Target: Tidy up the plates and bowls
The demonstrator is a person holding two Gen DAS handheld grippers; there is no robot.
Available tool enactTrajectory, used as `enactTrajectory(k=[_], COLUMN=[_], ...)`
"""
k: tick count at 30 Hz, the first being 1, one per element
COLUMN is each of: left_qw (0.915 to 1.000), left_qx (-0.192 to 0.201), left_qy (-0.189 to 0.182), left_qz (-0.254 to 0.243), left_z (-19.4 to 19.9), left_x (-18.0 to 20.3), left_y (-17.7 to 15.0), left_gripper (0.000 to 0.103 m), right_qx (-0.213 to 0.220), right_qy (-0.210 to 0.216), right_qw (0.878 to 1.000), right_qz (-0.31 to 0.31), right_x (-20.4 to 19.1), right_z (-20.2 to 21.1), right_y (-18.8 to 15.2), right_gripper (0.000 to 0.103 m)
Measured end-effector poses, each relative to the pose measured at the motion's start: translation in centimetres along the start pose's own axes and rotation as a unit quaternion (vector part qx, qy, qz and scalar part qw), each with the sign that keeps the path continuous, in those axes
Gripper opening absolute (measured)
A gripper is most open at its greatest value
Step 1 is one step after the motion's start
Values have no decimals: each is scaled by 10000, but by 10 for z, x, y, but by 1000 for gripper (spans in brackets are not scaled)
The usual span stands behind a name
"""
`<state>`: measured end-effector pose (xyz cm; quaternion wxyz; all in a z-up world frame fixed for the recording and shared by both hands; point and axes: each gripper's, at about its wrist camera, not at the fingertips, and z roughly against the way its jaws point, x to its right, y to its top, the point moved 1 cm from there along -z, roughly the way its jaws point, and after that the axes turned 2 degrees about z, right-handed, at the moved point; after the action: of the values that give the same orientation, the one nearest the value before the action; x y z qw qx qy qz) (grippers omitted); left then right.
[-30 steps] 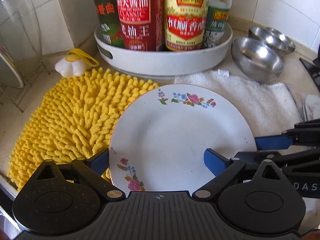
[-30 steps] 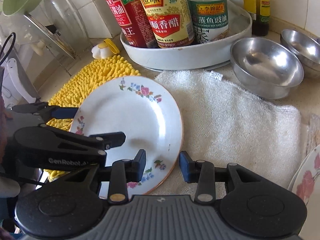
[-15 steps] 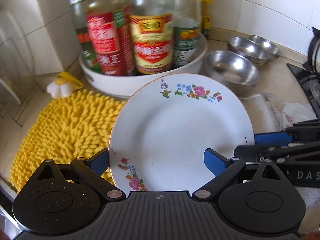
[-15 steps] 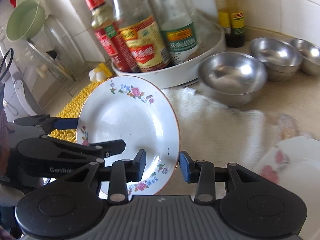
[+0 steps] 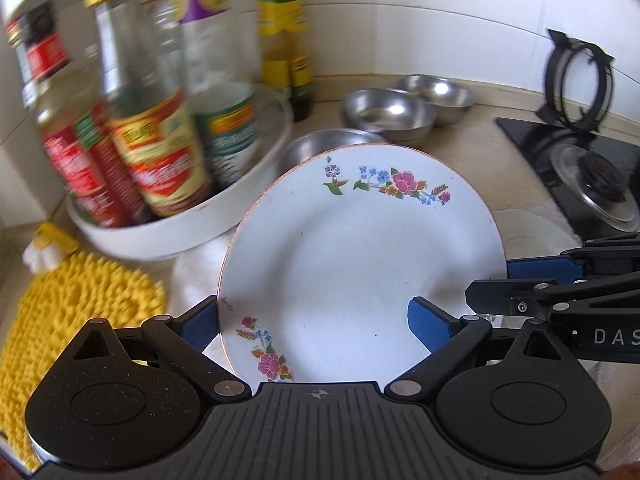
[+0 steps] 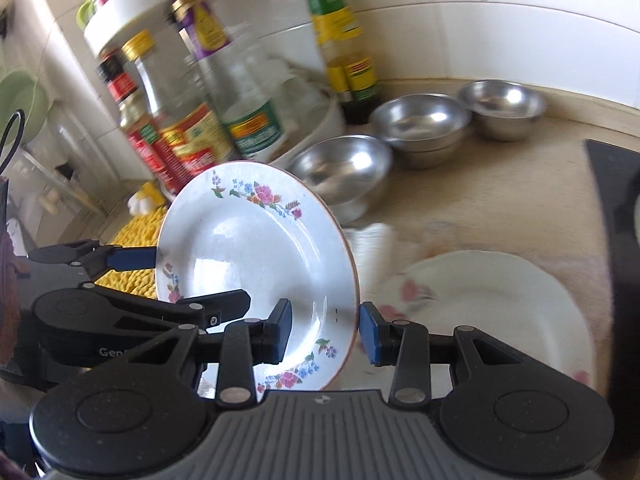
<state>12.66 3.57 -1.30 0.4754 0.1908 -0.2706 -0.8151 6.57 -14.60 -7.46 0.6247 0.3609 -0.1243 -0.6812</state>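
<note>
A white plate with flower prints (image 5: pixel 360 264) hangs tilted above the counter, held by both grippers. My left gripper (image 5: pixel 314 327) is shut on its left rim, one blue pad (image 5: pixel 200 326) behind the plate and the other in front. My right gripper (image 6: pixel 325 334) is shut on the right rim of the same plate (image 6: pixel 256 256). A second flowered plate (image 6: pixel 492 312) lies flat on the counter at the right. Three steel bowls (image 6: pixel 340 168) (image 6: pixel 420 124) (image 6: pixel 502 106) stand in a row near the back wall.
A white round tray (image 5: pixel 180 224) full of sauce bottles stands at the back left. A yellow shaggy mat (image 5: pixel 80 304) and a white towel (image 5: pixel 192 272) lie below the plate. A black gas stove (image 5: pixel 580 168) borders the counter on the right.
Both grippers have lifted the flowered plate off the mat and towel and carried it up and to the right. The second plate has come fully into the right wrist view.
</note>
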Motion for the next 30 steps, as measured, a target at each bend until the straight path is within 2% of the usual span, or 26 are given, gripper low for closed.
enactTrajectory(k=[7, 16, 30], left_qw=[9989, 9961, 9925], left_qx=[71, -81, -223], left_qy=[-274, -544, -725], left_qz=[-381, -695, -955], left_z=[-4, -15, -30], left_x=[39, 81, 122], left_y=[9, 14, 22], left_gripper=[99, 99, 97], right_qx=[186, 248, 204], right_qy=[-301, -587, -787], right_qw=[9989, 9956, 9916], right_qz=[-321, -682, -1005], right_x=[27, 63, 105], right_z=[26, 46, 56], right_y=[-10, -24, -32], right_gripper=[40, 40, 40])
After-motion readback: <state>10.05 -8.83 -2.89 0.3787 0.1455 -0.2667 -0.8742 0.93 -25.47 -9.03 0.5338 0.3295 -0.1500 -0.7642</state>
